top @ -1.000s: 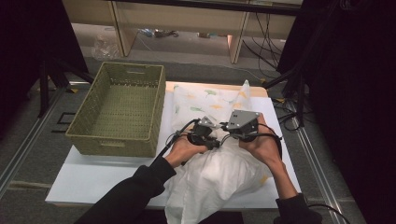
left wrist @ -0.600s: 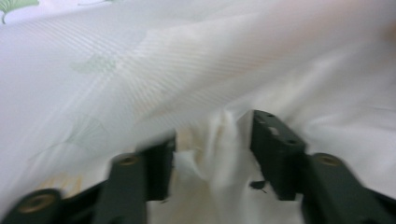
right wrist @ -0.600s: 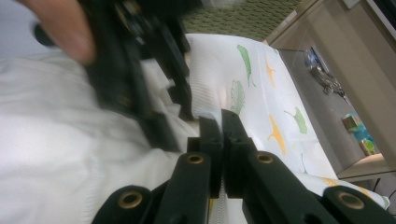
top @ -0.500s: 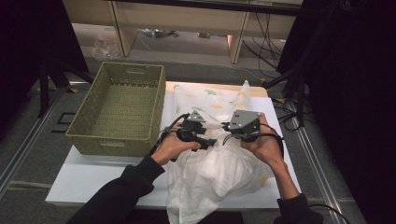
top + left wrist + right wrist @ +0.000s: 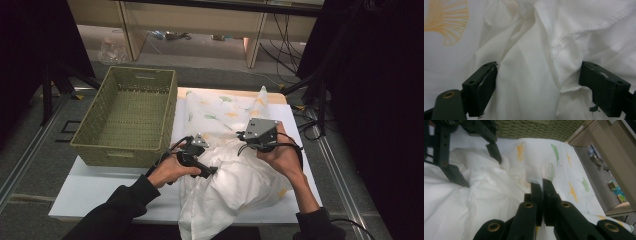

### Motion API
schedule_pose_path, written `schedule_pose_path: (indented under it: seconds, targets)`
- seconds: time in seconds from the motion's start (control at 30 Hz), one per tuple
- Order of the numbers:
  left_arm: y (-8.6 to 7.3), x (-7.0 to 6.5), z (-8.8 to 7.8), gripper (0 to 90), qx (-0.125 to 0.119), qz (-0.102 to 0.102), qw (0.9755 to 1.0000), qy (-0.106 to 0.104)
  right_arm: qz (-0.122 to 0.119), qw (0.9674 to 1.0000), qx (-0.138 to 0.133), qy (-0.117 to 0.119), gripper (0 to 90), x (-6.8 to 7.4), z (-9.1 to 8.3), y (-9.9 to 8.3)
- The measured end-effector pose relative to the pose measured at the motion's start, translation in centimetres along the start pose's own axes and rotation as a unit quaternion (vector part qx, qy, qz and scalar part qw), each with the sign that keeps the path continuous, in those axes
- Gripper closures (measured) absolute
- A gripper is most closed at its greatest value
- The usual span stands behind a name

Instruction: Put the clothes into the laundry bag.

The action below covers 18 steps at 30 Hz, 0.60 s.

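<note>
Two tongs of mine over the crumpled white leaf-printed cloth [image 5: 235, 175] at the near table edge, left gripper [image 5: 536, 85] spread, jaws just opened with folds loose between them, right gripper [image 5: 542, 187] pinching a raised cloth fold, green woven basket [image 5: 130, 115] beyond left.

White table [image 5: 100, 187] with wicker basket [image 5: 127, 117] beside rumpled leaf-print cloth [image 5: 225, 150].
</note>
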<state>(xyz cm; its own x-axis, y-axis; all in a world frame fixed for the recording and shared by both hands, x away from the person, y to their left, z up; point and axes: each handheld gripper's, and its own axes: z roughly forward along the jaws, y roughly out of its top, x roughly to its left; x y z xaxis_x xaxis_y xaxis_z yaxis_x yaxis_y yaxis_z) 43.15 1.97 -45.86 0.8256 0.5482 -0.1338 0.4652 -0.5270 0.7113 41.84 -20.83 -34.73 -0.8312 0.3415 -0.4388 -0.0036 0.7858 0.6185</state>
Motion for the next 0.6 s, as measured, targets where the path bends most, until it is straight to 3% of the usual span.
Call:
schedule_pose_path:
  seconds: [0.03,0.1,0.13,0.17,0.2,0.27,0.37,0.5,0.6]
  targets:
    - [0.0,0.0,0.6,20.1,-0.009,-0.02,0.9995,-0.021,-0.002,1.0,-0.002,0.002,89.9,0.0,0.1,0.0]
    - [0.0,0.0,1.4,50.3,-0.02,-0.047,0.997,-0.058,-0.001,1.0,0.001,0.002,89.9,0.1,0.2,0.0]
    - [0.1,-0.4,1.6,62.7,-0.023,-0.048,0.9968,-0.06,0.002,1.0,0.003,0.003,89.9,0.1,0.3,0.0]
    - [0.3,-1.1,1.7,68.9,-0.027,-0.027,0.9982,-0.046,0.002,1.0,0.005,0.004,89.9,0.2,0.3,0.1]
    - [0.6,-1.8,1.6,72.1,-0.026,-0.002,0.9989,-0.04,0.0,1.0,0.005,0.005,89.9,0.2,0.4,0.0]
    - [1.3,-2.7,1.4,75.0,-0.045,-0.001,0.9973,-0.058,0.0,0.9999,0.009,0.007,89.9,0.3,0.5,0.0]
    - [2.3,-3.4,0.9,76.1,-0.059,0.005,0.9959,-0.068,-0.001,0.9999,0.01,0.011,89.9,0.3,0.6,0.0]
    - [3.4,-2.7,0.6,77.0,-0.078,-0.027,0.9946,-0.063,0.005,0.9999,0.006,0.012,90.0,0.0,0.0,-0.1]
    - [4.0,-1.2,0.2,77.7,-0.096,-0.056,0.993,-0.039,0.006,0.9999,-0.002,0.016,90.0,-0.2,-0.7,0.0]
